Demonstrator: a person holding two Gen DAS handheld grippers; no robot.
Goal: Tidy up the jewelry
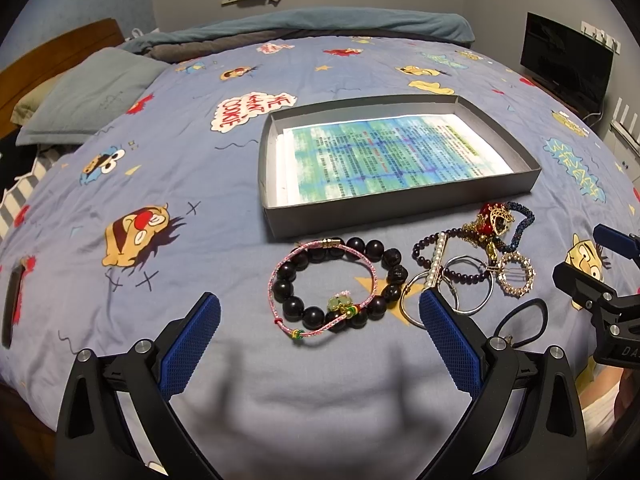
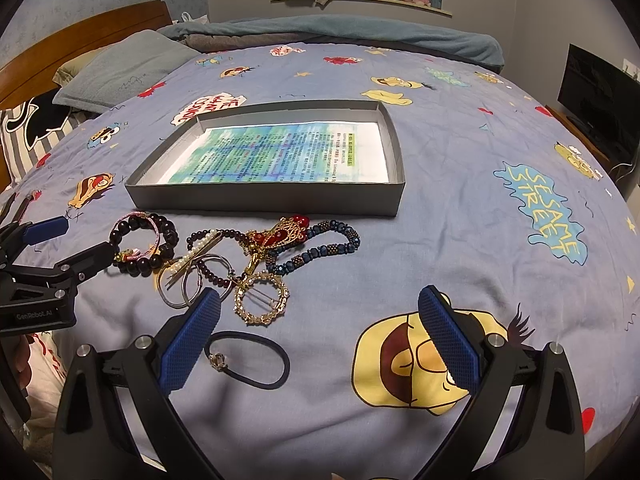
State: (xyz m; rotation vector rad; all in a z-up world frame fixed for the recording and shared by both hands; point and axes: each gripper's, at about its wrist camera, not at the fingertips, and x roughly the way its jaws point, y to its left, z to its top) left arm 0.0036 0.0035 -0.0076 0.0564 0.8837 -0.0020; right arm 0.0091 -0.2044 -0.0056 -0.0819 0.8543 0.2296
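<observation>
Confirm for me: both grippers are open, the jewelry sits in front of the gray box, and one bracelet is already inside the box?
Not quite. The gray box holds only a printed sheet, as the right wrist view shows. All the jewelry lies on the bedspread.

Left gripper (image 1: 320, 332): jaws spread wide, nothing between them, above blue cartoon bedsheet (image 1: 160, 184).
Ahead, between the fingers: dark bead bracelet (image 1: 340, 280) overlapped by pink cord bracelet (image 1: 320, 292).
At right fingertip: silver rings (image 1: 460, 292), pearl bar (image 1: 436, 260), gold round brooch (image 1: 516, 276).
Beyond: shallow grey box (image 1: 400, 208) holding printed sheet (image 1: 392, 156).
Far right: right gripper (image 1: 596, 276).
</observation>
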